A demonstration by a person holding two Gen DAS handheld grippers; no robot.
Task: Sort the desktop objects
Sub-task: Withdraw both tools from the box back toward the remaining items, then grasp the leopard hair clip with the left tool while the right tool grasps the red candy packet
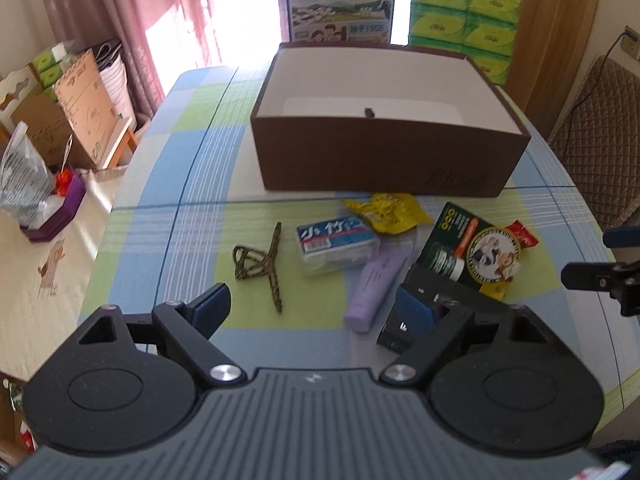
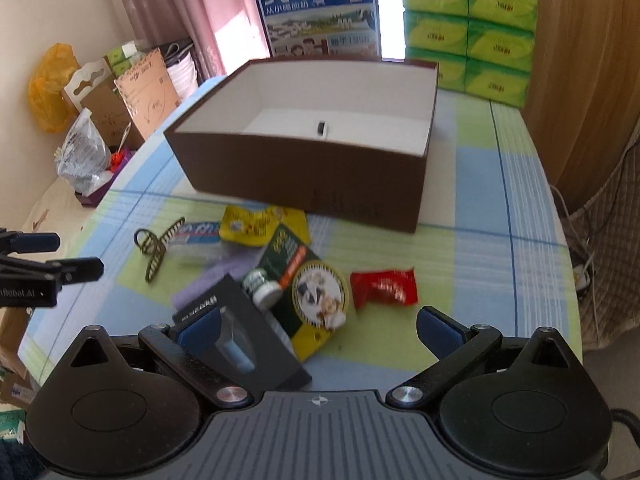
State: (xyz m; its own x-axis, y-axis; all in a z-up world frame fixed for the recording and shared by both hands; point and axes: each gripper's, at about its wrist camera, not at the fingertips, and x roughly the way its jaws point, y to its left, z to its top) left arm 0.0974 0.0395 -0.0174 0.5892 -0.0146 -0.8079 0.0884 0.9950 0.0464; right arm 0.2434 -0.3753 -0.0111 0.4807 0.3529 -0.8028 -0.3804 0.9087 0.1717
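Observation:
A brown open box (image 1: 384, 152) (image 2: 304, 172) stands at the back of the table with a small dark item (image 1: 368, 112) (image 2: 321, 128) inside. In front of it lie a patterned hair claw (image 1: 260, 266) (image 2: 158, 248), a blue-white tissue pack (image 1: 336, 242), a yellow snack packet (image 1: 390, 208) (image 2: 260, 222), a purple tube (image 1: 374, 284), a green card pack with a small bottle (image 1: 468, 248) (image 2: 308, 284), a red packet (image 2: 384, 288) and a black box (image 1: 416, 304) (image 2: 248, 340). My left gripper (image 1: 314, 314) is open above the tube. My right gripper (image 2: 318, 330) is open near the green pack.
A milk carton box (image 1: 340, 0) and green tissue packs (image 1: 464, 20) stand behind the brown box. Cardboard boxes and bags (image 1: 72, 120) crowd the floor to the left. A padded chair (image 1: 592, 136) is at the right. The table edge curves off on both sides.

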